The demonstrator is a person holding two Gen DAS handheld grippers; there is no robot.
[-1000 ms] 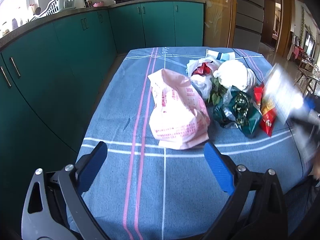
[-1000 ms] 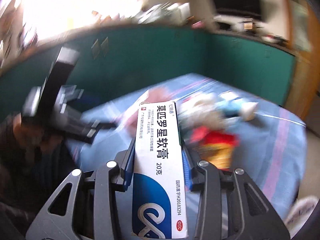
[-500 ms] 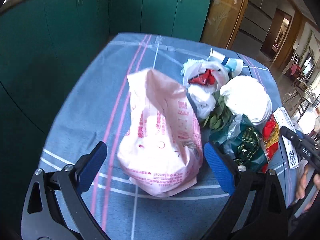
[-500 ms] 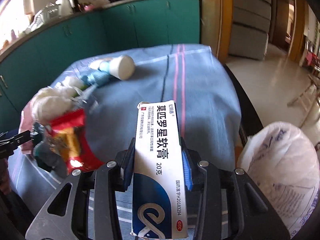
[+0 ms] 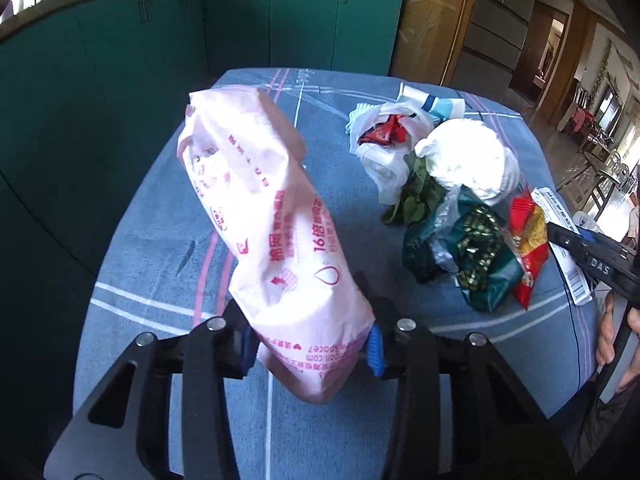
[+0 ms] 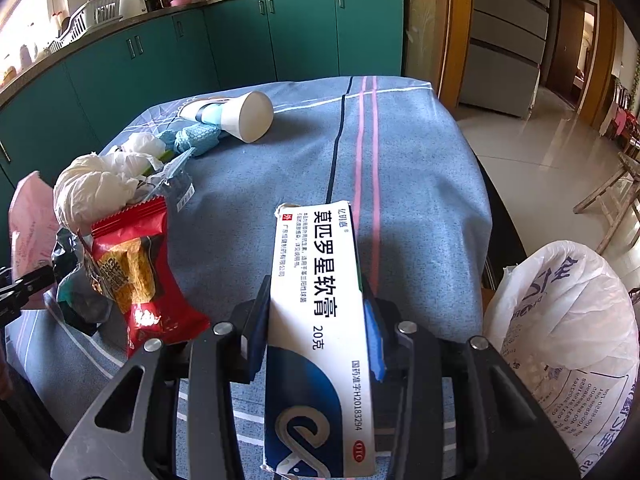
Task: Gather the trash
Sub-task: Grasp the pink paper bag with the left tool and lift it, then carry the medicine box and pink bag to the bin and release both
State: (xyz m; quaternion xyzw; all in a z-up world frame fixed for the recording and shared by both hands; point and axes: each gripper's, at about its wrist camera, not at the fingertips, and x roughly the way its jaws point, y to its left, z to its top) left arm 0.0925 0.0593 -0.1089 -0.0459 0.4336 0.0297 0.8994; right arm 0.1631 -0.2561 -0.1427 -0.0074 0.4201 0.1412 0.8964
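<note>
One blue-clothed surface [image 6: 420, 168] before teal cabinets [image 6: 240, 36]; left claw [image 5: 312, 346] has just closed, pinching pink bag [image 5: 272, 216], right claw [image 6: 316, 332] clamps medicine box [image 6: 316, 280], both angled downward.

Trash on the blue striped table [image 6: 420, 184]: two pieces held, the rest in a heap.

Pink plastic bag [image 5: 276, 232], red print, crumpled, stands tilted up off the cloth, its lower end pinched between the left tongs [image 5: 312, 350], whose jaws have just been closing on it. White-and-blue medicine box [image 6: 320, 332], flat, long axis pointing away, is clamped in the right tongs [image 6: 316, 336]. Heap beside the bag: white bag with a red wrapper inside [image 5: 386, 136], wadded white tissue [image 5: 468, 160], green leaves [image 5: 416, 196], dark green foil wrapper [image 5: 476, 252], red snack packet [image 6: 136, 276] lying flat. Farther back, a white paper cup [image 6: 240, 114] on its side, blue cloth scrap [image 6: 196, 138] touching it. Large white sack [image 6: 568, 332] stands off the table's right edge.
</note>
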